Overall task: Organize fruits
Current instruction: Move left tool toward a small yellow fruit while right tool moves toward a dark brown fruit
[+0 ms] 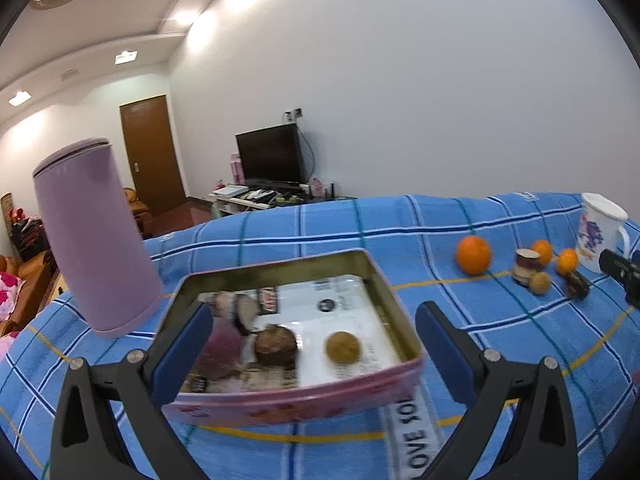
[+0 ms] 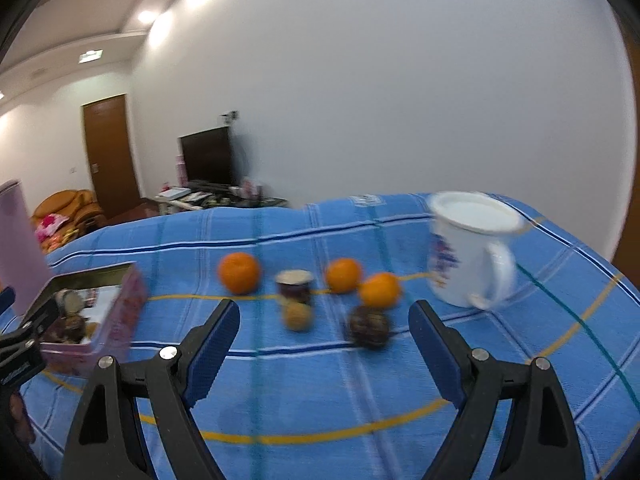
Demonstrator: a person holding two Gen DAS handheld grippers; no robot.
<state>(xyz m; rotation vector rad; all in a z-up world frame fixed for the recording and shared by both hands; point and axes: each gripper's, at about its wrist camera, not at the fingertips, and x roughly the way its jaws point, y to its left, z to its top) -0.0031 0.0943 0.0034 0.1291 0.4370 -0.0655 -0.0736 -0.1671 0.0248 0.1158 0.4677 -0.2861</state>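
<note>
A pink tin [image 1: 390, 292] lies open on the blue checked cloth, with a dark brown fruit [image 1: 276, 345] and a small tan fruit [image 1: 343, 347] inside. My left gripper [image 1: 315, 307] is open, its fingers on either side of the tin's near end. In the right wrist view three oranges [image 2: 239, 273] [image 2: 343, 275] [image 2: 380, 290], a halved dark fruit [image 2: 295, 285], a tan fruit [image 2: 298, 316] and a dark round fruit [image 2: 369, 326] lie on the cloth. My right gripper [image 2: 324, 308] hangs open just short of them, with nothing between its fingers.
A tall lilac canister [image 1: 94, 236] stands left of the tin. A white flowered mug [image 2: 468, 248] stands right of the loose fruits. The cloth-covered table [image 2: 320, 392] drops off at the back, towards a room with a television and a door.
</note>
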